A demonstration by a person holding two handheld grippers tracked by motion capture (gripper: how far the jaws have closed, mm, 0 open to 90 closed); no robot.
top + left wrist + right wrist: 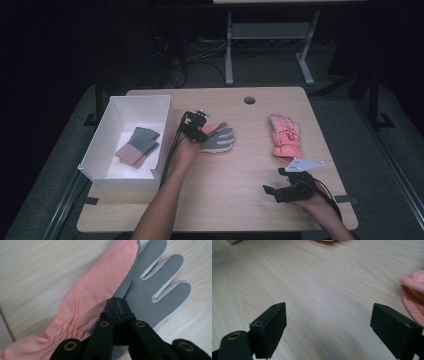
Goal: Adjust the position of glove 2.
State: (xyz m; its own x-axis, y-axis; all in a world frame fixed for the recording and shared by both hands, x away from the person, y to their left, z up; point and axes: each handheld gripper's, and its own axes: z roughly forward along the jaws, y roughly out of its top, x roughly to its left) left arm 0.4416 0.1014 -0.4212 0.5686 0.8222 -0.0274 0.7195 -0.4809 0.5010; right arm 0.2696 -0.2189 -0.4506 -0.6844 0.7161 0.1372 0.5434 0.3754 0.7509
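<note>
Now | left claw (117, 305) clamped together on grey-palmed glove (150, 282) lying on desk (225, 195) | right claw (329, 330) apart, holding nothing

No text, label, brand, number or sign can be read anywhere in these pictures.
</note>
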